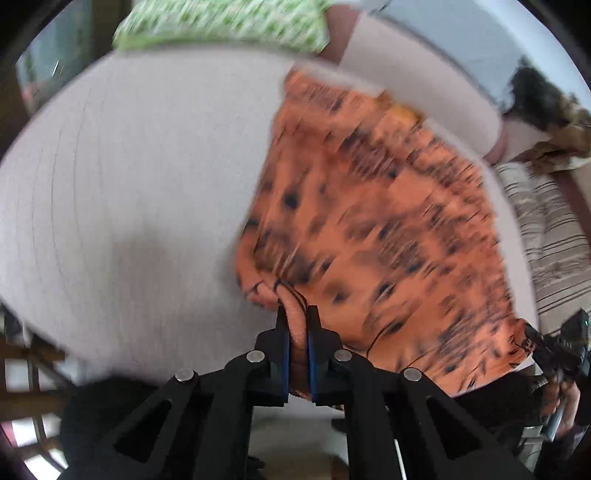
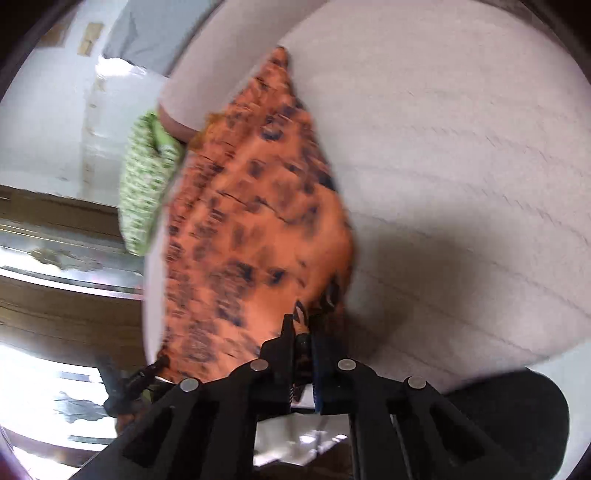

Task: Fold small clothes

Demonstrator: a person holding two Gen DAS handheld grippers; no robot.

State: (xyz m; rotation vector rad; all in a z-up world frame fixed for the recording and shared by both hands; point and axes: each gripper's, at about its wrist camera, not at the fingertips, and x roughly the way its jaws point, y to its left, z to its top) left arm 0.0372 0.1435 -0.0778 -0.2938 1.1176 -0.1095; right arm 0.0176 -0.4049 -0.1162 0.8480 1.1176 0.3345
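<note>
A pale grey, faintly ribbed cloth-covered counter (image 1: 129, 184) fills most of both views, round-edged, with white walls and dark wooden furniture behind it. At its far edge lies a green-and-white patterned folded cloth (image 1: 221, 26), apart from my work; a beige striped fabric (image 1: 546, 236) shows beyond the rim in the left view.

The piece I am folding is the orange garment with dark blotchy print (image 1: 369, 206), spread across the counter between my two hands, one end reaching towards the far rim. Both pictures are smeared with motion, so its seams and exact shape are hard to read.

My left gripper (image 1: 298, 314) is closed tight on a bunched near corner of the orange fabric, which shows pinched between the blue pads. My right gripper (image 2: 303, 325) is likewise clamped on the other near corner, with printed cloth and a dark thread visible between its fingers (image 2: 286, 332).

I judge the step to be carrying this near edge over onto the far half. To do it well I should lift both corners level, keep the edge taut between them without stretching, lay it down square to the far edge, and let go only once the cloth rests flat.
</note>
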